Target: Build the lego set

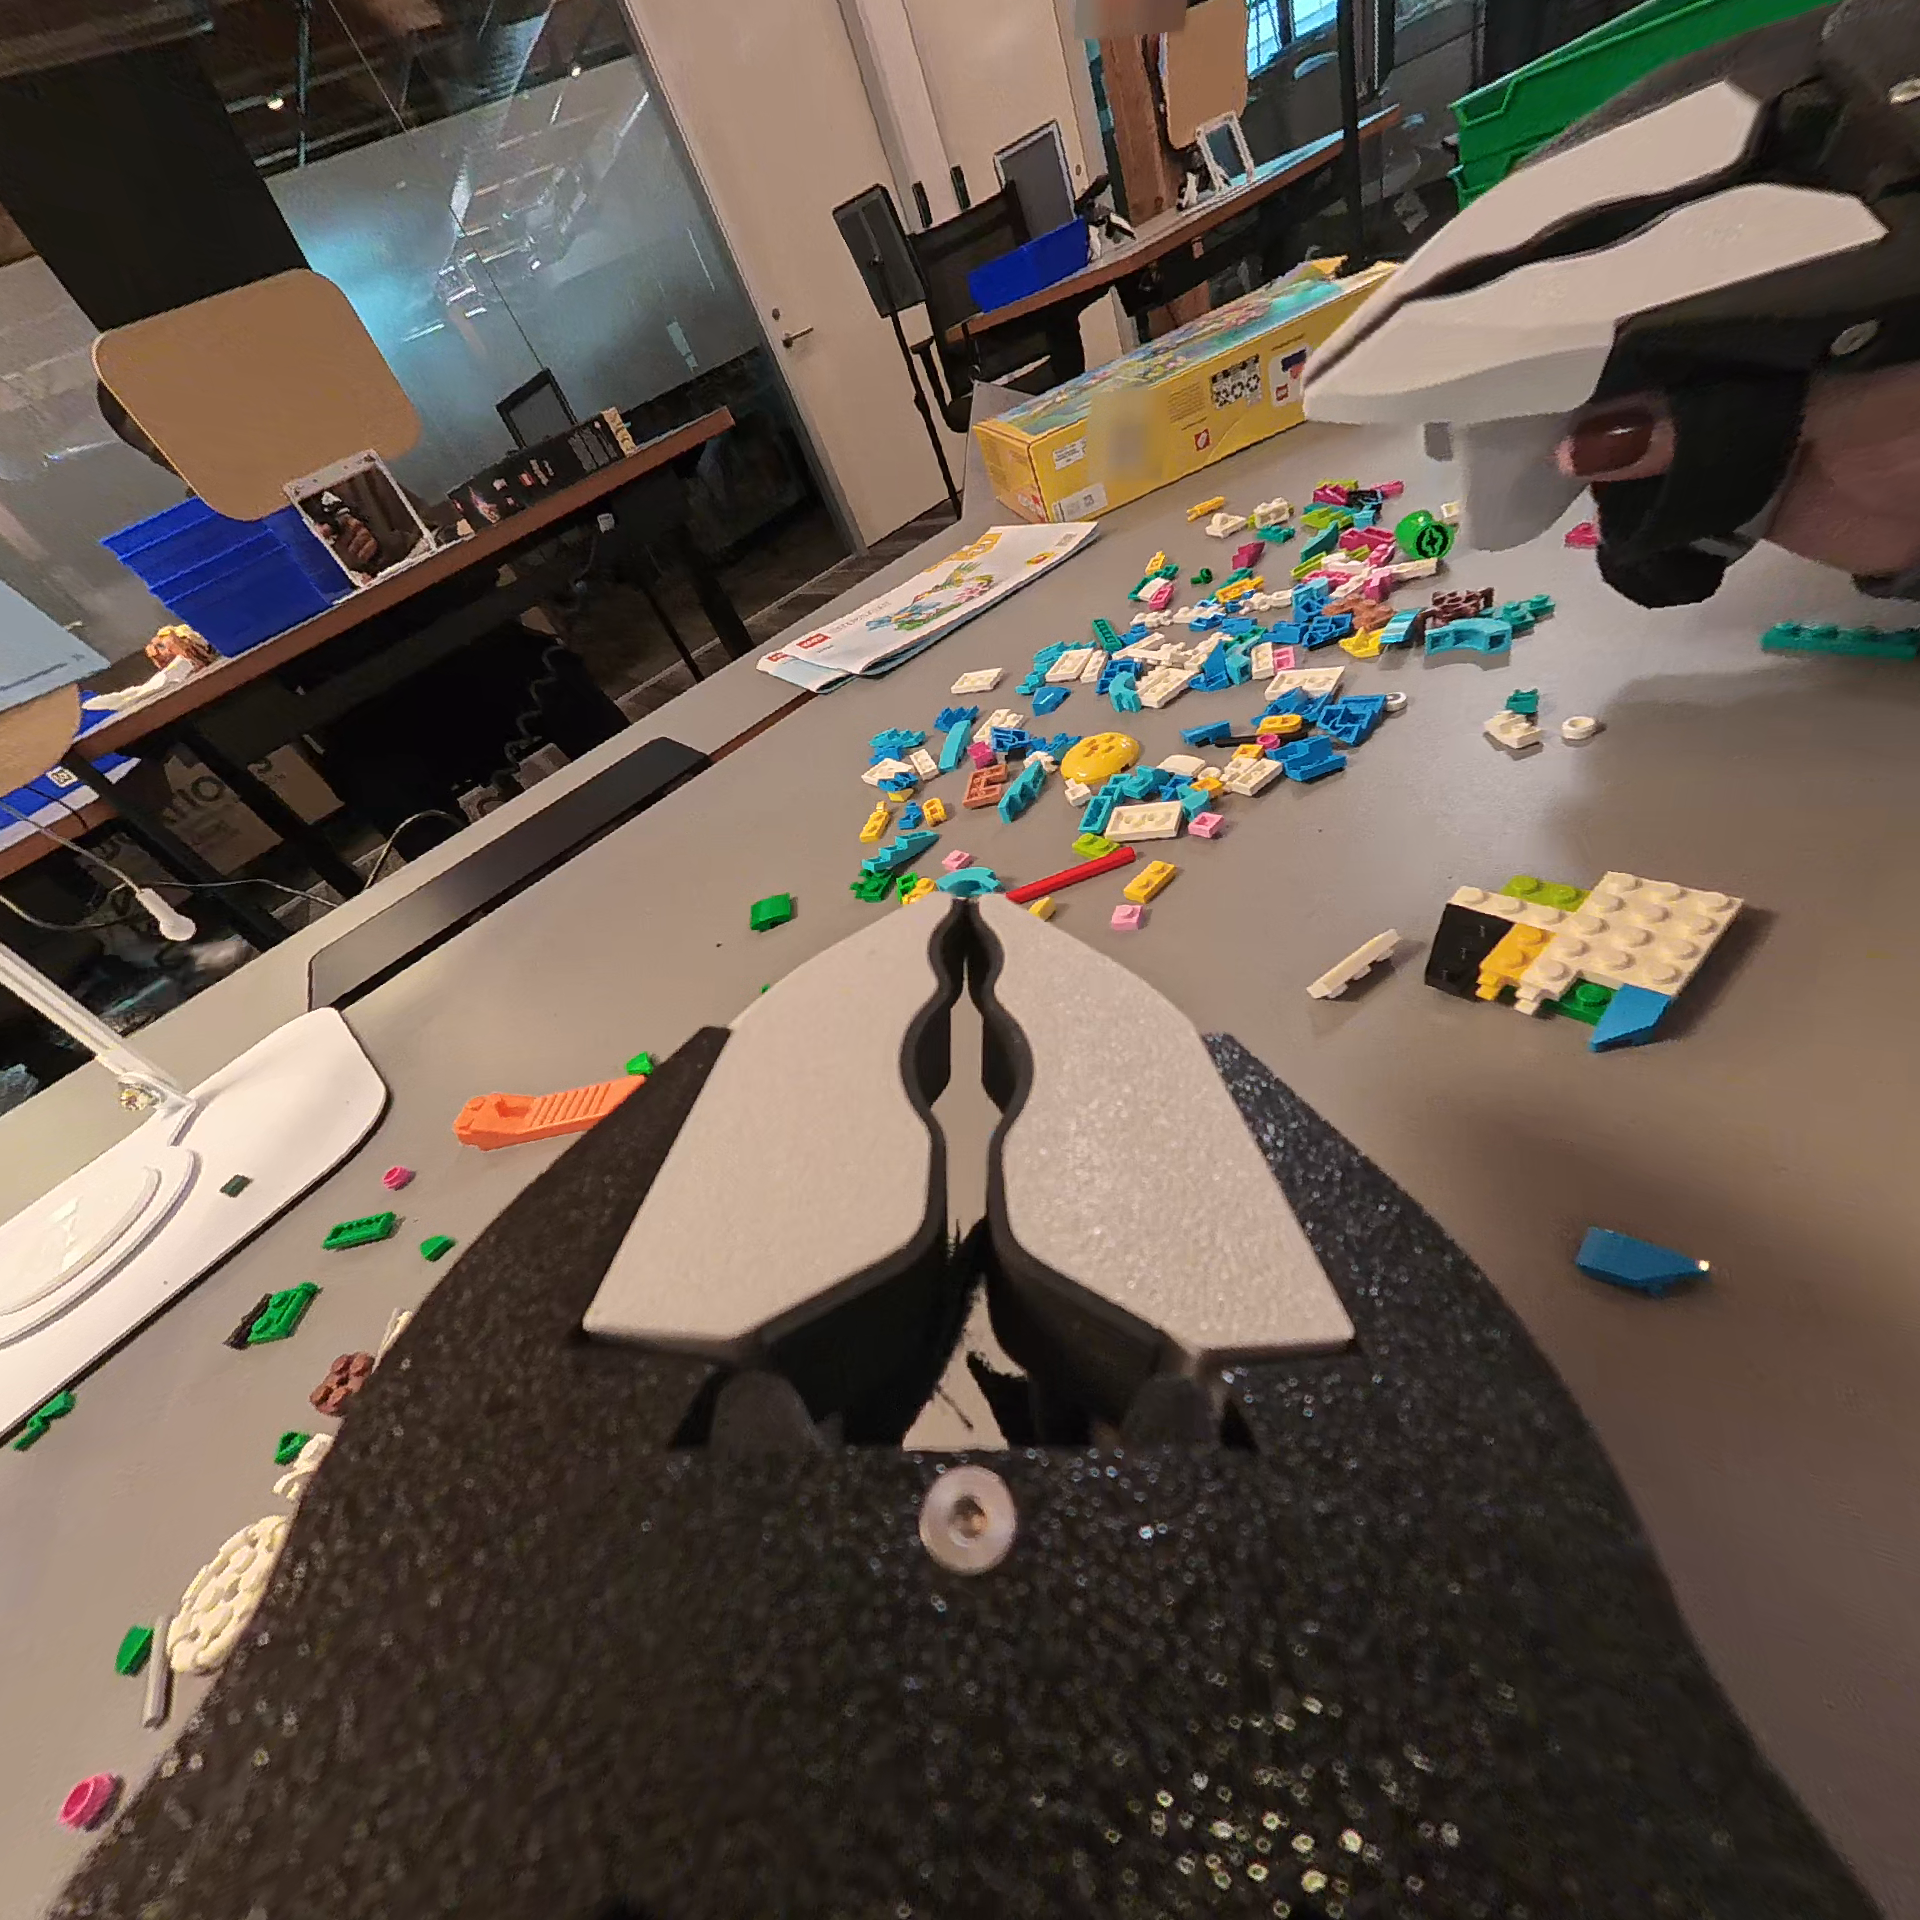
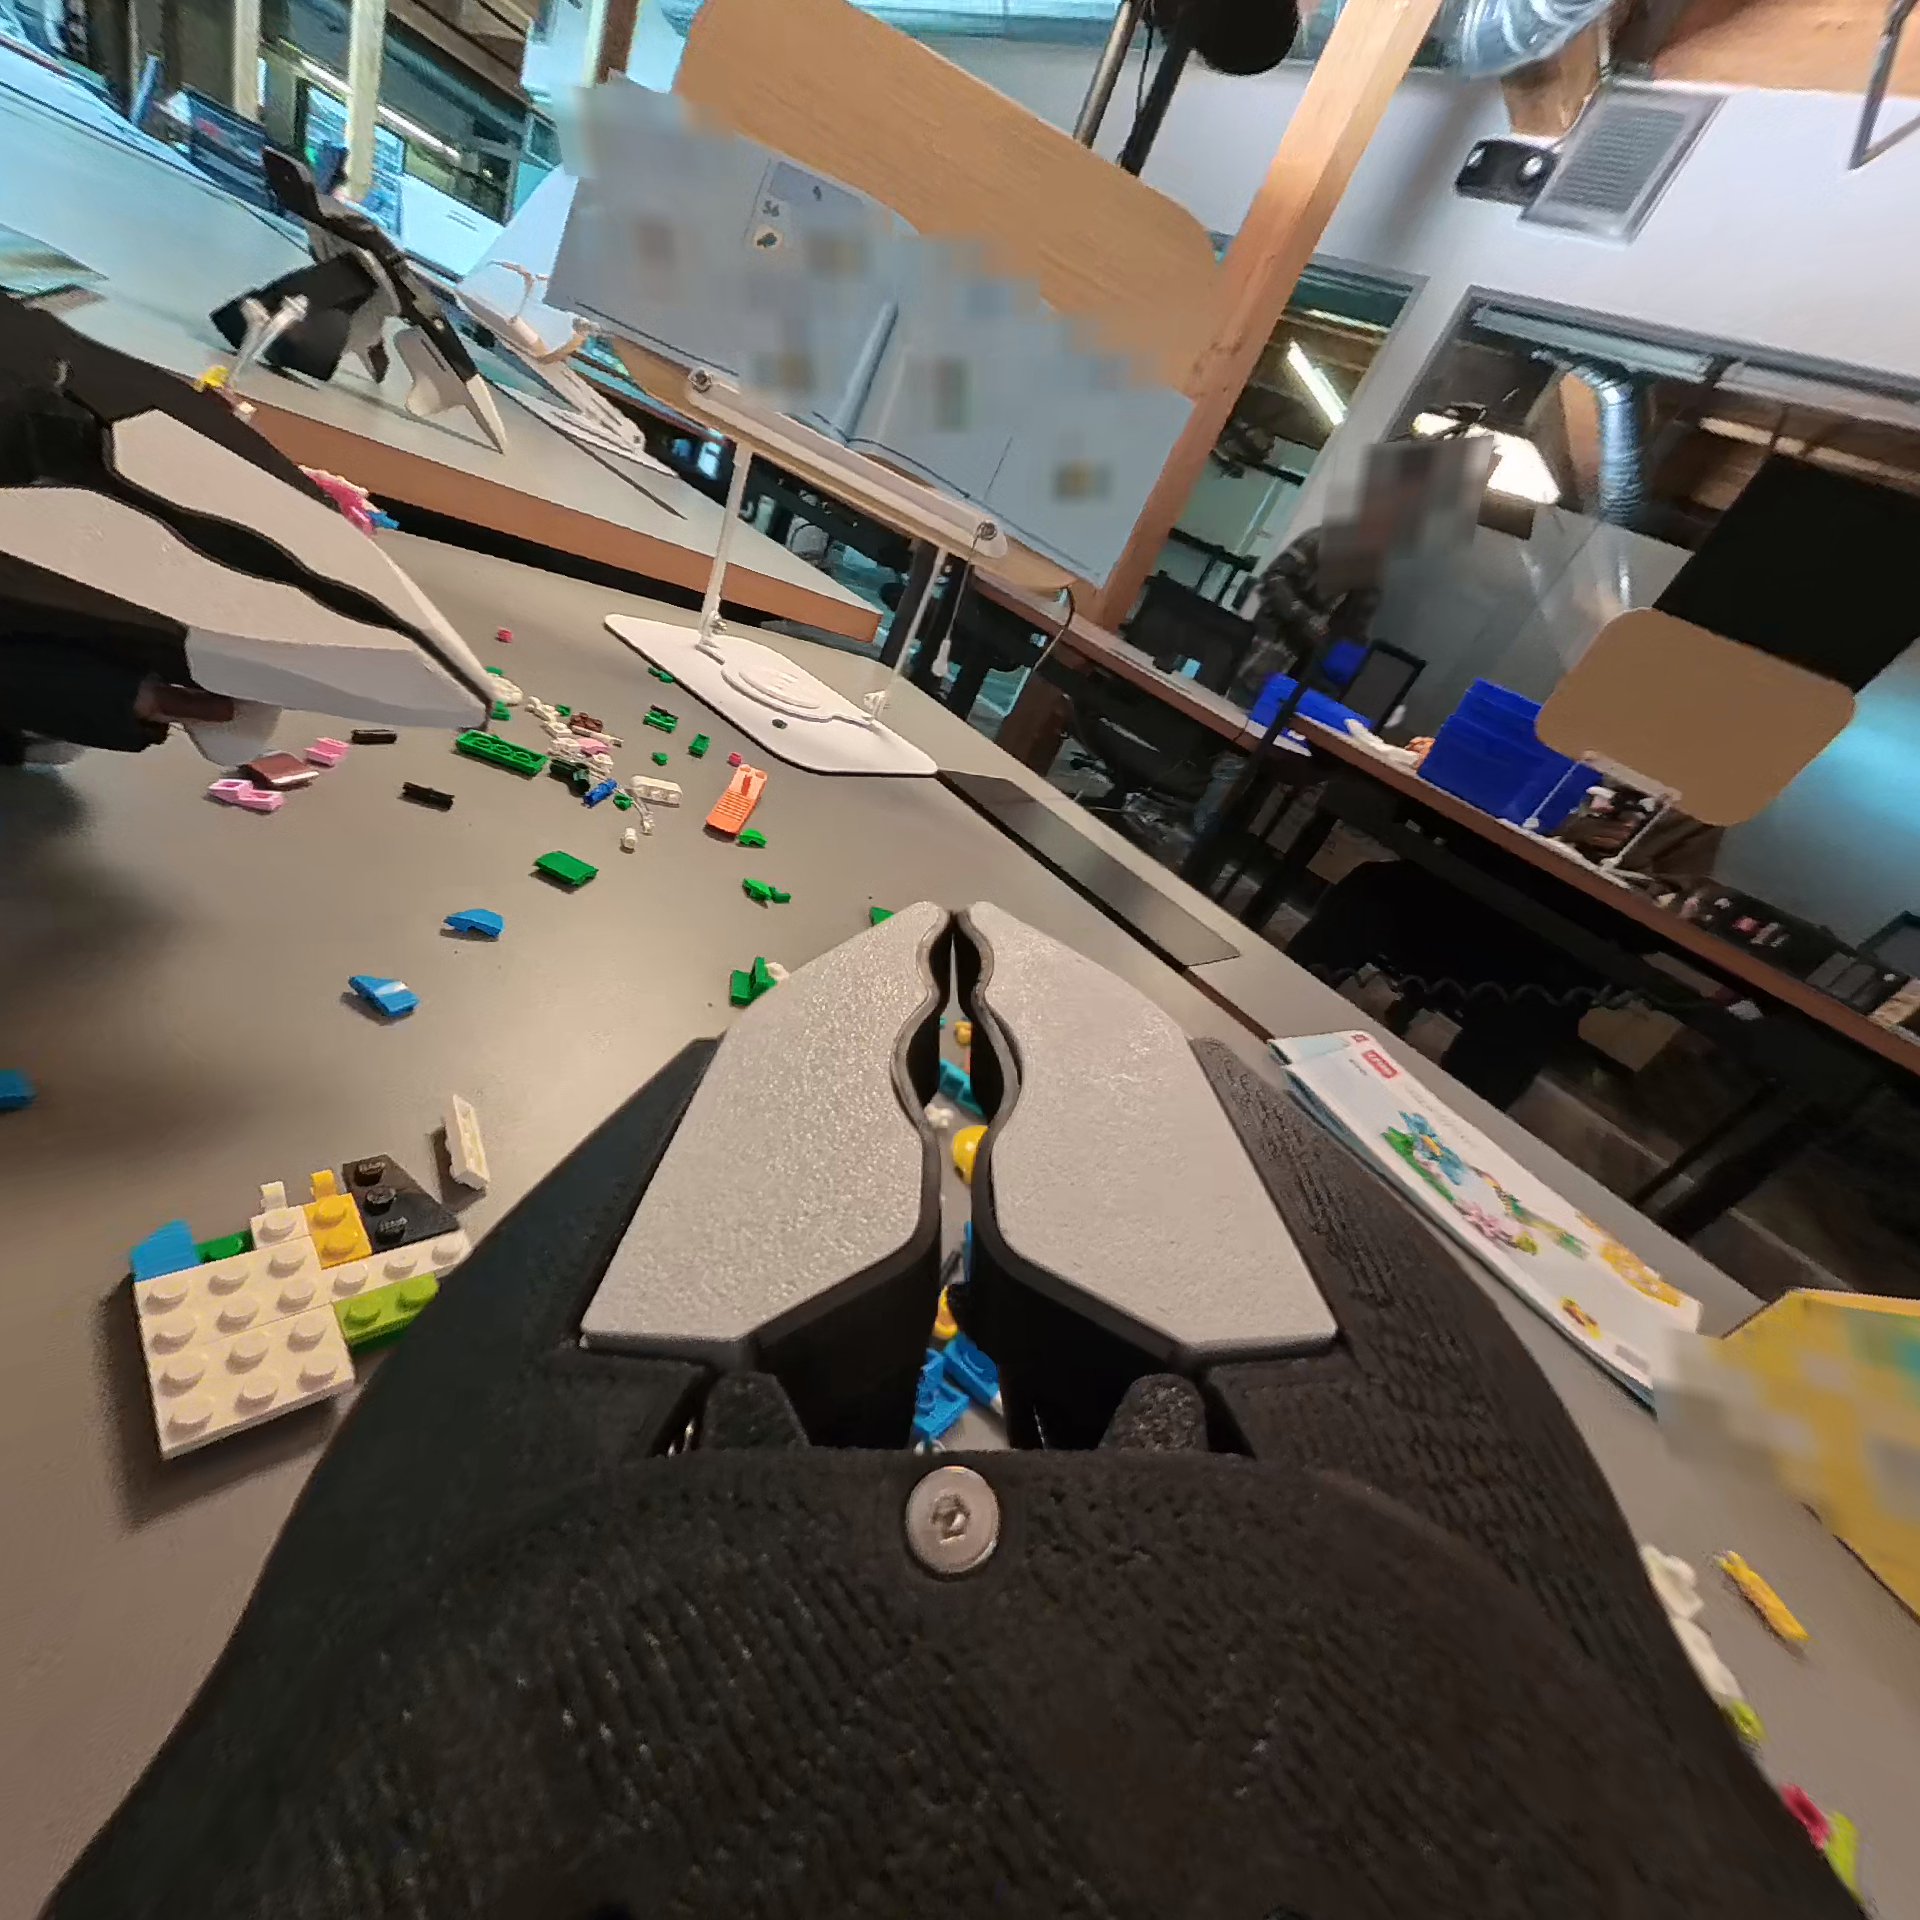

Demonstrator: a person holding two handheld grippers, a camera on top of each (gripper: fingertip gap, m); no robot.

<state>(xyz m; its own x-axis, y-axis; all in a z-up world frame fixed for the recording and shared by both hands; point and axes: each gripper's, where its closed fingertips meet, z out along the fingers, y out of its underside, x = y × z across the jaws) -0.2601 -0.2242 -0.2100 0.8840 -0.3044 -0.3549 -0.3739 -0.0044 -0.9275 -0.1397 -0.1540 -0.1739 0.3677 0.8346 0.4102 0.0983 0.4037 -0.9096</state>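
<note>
A part-built model [image 1: 1590, 945] of white, yellow, black, lime and blue plates lies on the grey table [image 1: 1714, 1143]; it also shows in the right wrist view [image 2: 281, 1299]. A small white plate [image 1: 1351, 964] lies just beside it. My left gripper [image 1: 966, 904] is shut, with nothing showing between its tips, low over the table short of the loose pile of bricks [image 1: 1195, 707]. In the right wrist view its tips [image 2: 483, 707] are down among small green and white pieces. My right gripper [image 2: 954, 920] is shut and empty, held above the pile; it shows at the upper right of the left wrist view [image 1: 1314, 384].
An orange brick separator [image 1: 545, 1112] and scattered green bits lie by the white stand base [image 1: 156, 1174], whose stand holds open instruction pages [image 2: 862, 343]. A booklet [image 1: 925, 608] and the yellow box [image 1: 1174, 416] lie at the far edge. A blue slope [image 1: 1636, 1259] lies alone. Some 15 cm of space lies between my two pairs of fingers. The blue slope [image 1: 1636, 1259] lies some 12 cm from my left tips, 20 cm from my right tips.
</note>
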